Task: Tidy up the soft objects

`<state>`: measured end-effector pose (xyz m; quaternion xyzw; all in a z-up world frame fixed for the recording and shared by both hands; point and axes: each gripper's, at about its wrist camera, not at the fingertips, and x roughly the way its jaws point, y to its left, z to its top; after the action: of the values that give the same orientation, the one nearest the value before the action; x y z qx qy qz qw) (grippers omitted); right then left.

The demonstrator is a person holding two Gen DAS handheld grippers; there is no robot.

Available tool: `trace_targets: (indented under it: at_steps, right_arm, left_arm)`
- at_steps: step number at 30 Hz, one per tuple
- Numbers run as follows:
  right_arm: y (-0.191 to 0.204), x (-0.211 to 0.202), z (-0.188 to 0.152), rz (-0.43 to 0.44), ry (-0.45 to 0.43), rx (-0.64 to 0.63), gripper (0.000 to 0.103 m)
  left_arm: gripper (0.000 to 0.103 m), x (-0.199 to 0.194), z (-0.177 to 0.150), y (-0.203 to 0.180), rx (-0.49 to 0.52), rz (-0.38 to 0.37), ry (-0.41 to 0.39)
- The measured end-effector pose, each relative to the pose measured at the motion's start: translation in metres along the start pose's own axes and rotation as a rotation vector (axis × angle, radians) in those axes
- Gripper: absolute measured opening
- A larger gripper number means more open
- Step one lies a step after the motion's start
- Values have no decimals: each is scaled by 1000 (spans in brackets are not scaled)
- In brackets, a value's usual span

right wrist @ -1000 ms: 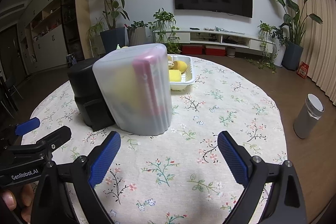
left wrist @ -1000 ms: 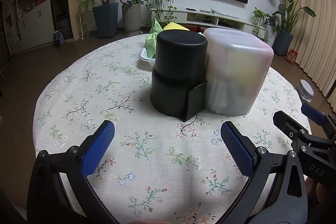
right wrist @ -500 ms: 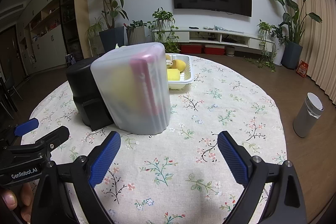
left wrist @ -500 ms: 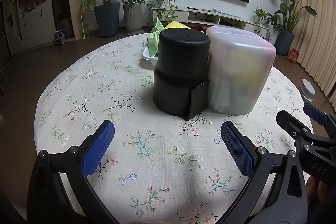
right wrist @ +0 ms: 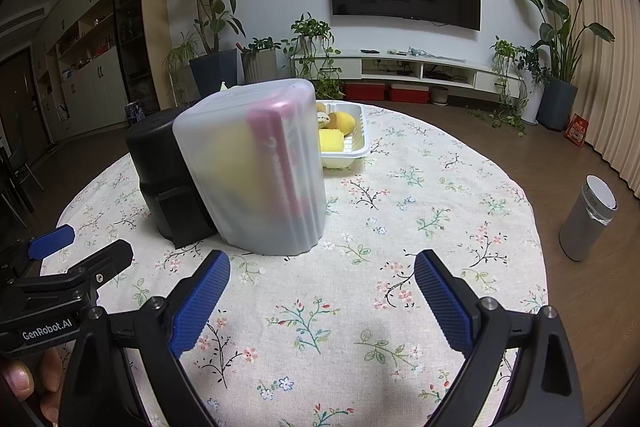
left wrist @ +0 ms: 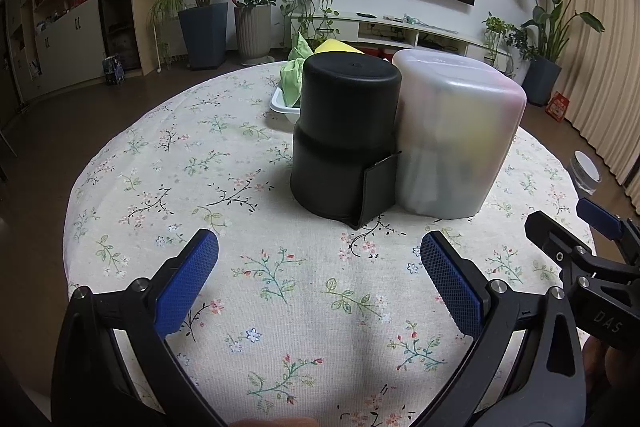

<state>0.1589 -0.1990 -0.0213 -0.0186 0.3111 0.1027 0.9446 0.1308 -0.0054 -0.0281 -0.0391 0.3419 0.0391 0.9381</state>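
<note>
Ahead of our wide-open, empty left gripper (left wrist: 319, 259) stand a black container (left wrist: 344, 139) and a frosted container (left wrist: 456, 143), touching, upside down on the floral tablecloth (left wrist: 168, 163). Our right gripper (right wrist: 322, 281) gapes empty too. Through the frosted wall we make out only yellow and pink blurs. Beyond, the white tray (right wrist: 352, 147) of soft objects (right wrist: 340, 123) is half hidden.

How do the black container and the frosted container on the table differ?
The black container is opaque, so its contents are hidden; the frosted container is translucent, with yellow and pink shapes showing through. The black container is round with a stepped wall and a flat tab at its base; the frosted container is taller, wider and more box-like with rounded corners. Both stand side by side on the floral tablecloth.
</note>
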Motion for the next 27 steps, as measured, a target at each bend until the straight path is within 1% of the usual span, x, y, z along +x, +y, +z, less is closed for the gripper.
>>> trace_targets:
  at_steps: [27]
  right_arm:
    - [0,-1,1,0,1,2,96]
  left_arm:
    - [103,-1,1,0,7,11,-3]
